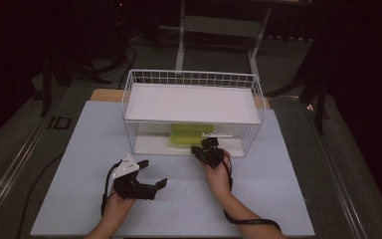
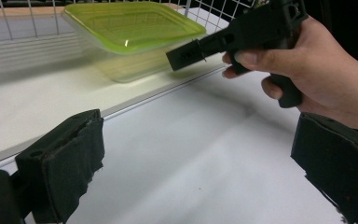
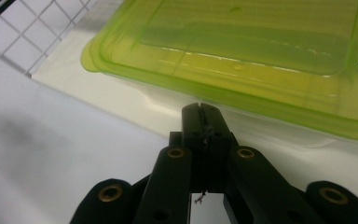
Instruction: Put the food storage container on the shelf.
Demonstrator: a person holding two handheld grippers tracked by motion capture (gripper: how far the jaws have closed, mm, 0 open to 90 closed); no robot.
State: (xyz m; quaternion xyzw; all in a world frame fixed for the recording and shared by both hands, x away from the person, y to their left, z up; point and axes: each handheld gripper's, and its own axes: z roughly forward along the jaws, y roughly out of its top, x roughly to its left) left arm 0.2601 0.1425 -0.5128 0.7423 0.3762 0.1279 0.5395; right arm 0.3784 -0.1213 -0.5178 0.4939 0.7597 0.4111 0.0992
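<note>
With your right gripper (image 3: 200,114) fully closed on nothing and your left gripper (image 1: 146,174) wide open, treat the green-lidded container (image 1: 191,134) on the wire rack's (image 1: 194,78) lower shelf as light, smooth and slippery; grip its protruding near lid rim.

On your counter (image 1: 94,164) the wire shelf rack (image 1: 191,79) stands at the far middle. The lidded container (image 1: 189,134) sits on its lower board, under the upper board, toward the open front. Your right gripper (image 1: 205,149) is just in front of that container (fingers pressed together, nothing between them). Your left gripper (image 1: 151,175) lies nearer you, to the left, well apart from the rack.
</note>
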